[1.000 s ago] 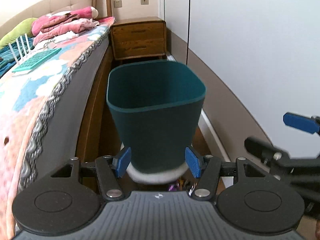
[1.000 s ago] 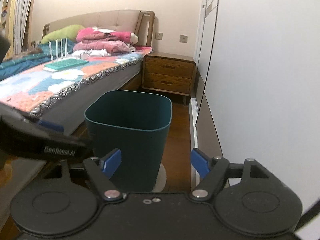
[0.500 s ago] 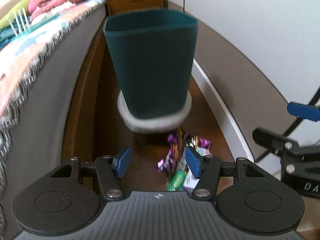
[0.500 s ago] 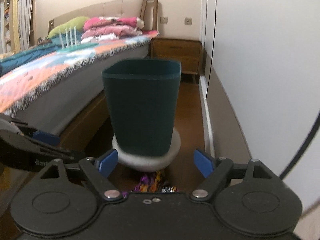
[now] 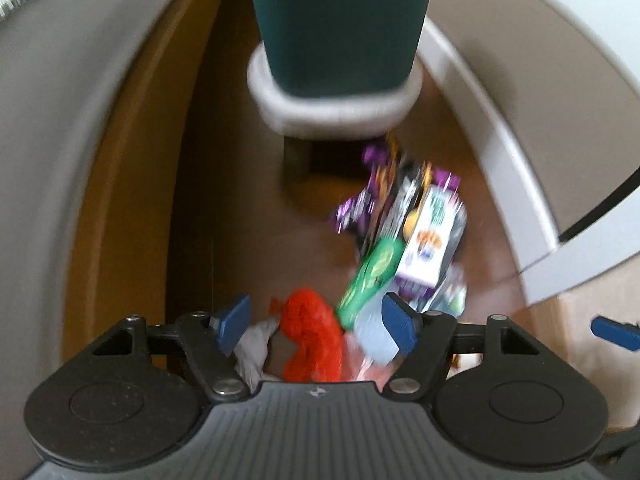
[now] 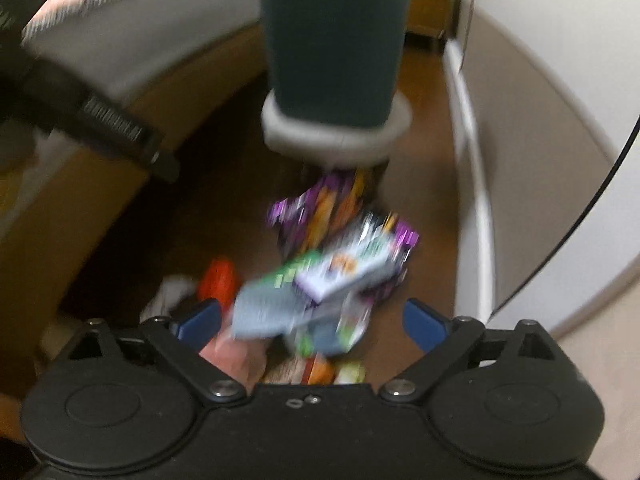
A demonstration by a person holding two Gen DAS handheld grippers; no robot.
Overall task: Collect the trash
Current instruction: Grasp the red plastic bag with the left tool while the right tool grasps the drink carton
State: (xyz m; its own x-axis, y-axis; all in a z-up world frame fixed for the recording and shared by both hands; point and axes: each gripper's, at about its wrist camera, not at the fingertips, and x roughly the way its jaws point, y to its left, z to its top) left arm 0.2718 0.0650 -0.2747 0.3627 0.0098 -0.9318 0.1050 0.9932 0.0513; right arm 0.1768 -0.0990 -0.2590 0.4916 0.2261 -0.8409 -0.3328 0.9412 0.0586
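Both the left gripper and the right gripper had empty jaws, apart and opening, above the heap of bright crumpled wrappers on the wooden floor, just before the dark-green plastic bin. Overlapping pieces (blurred here) could snag or scatter, and the close-set grippers might collide.

Right gripper jaws opening, nothing pinched, above blurred wrapper pile; teal bin beyond it.
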